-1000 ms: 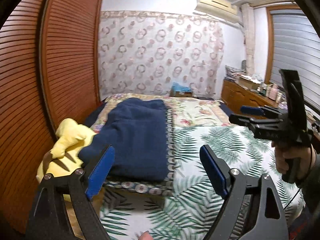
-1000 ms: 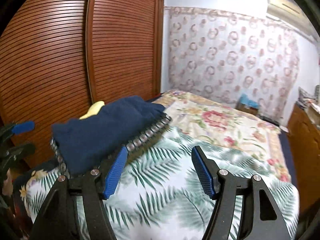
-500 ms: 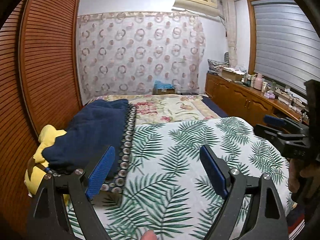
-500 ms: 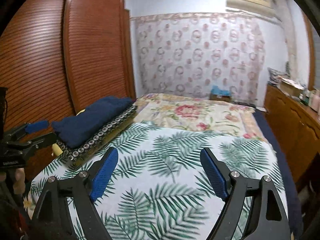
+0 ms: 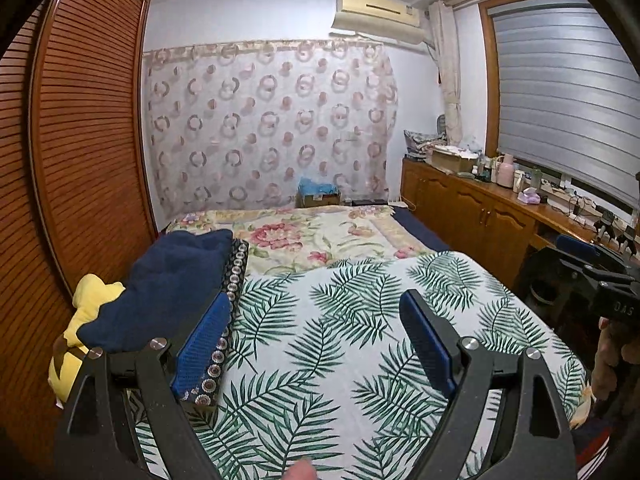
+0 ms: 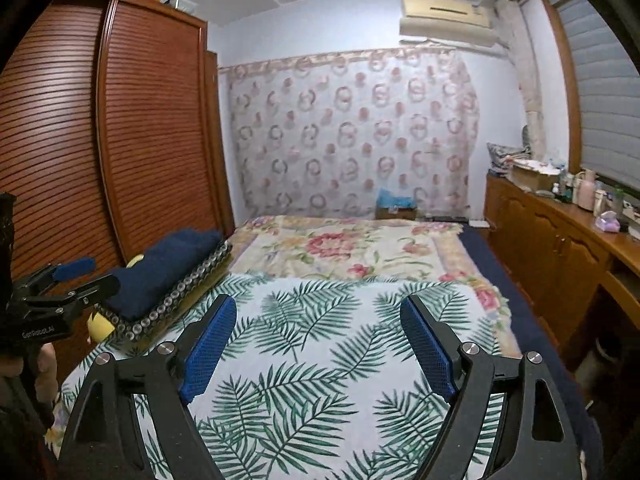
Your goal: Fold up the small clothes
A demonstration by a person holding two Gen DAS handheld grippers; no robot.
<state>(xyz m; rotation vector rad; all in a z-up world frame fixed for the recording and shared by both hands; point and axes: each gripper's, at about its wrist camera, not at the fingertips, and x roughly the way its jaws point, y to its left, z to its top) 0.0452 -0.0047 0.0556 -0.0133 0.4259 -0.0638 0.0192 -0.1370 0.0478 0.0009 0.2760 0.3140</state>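
Observation:
A folded navy garment (image 5: 168, 292) (image 6: 168, 268) lies at the bed's left edge, on a dark cloth with a circle-patterned trim (image 5: 236, 276) (image 6: 180, 300). A yellow cloth (image 5: 86, 320) (image 6: 100, 326) pokes out beside them. My left gripper (image 5: 314, 320) is open over the palm-leaf bedspread (image 5: 360, 292), its left finger (image 5: 204, 344) overlapping the trim in view; nothing sits between its pads. My right gripper (image 6: 318, 320) is open and empty above the same bedspread (image 6: 312, 312). Each gripper shows in the other's view, the right gripper (image 5: 592, 264) at the right and the left gripper (image 6: 68, 280) at the left.
A slatted wooden wardrobe (image 5: 88, 152) runs close along the bed's left side. A floral blanket (image 5: 304, 236) covers the far half of the bed. A low wooden cabinet (image 5: 480, 216) with clutter on top lines the right wall, with a narrow aisle between it and the bed.
Both grippers drew back and swung away from the navy pile, which slid to the left in both views. The right gripper's jaws widened. More leaf bedspread now lies in front.

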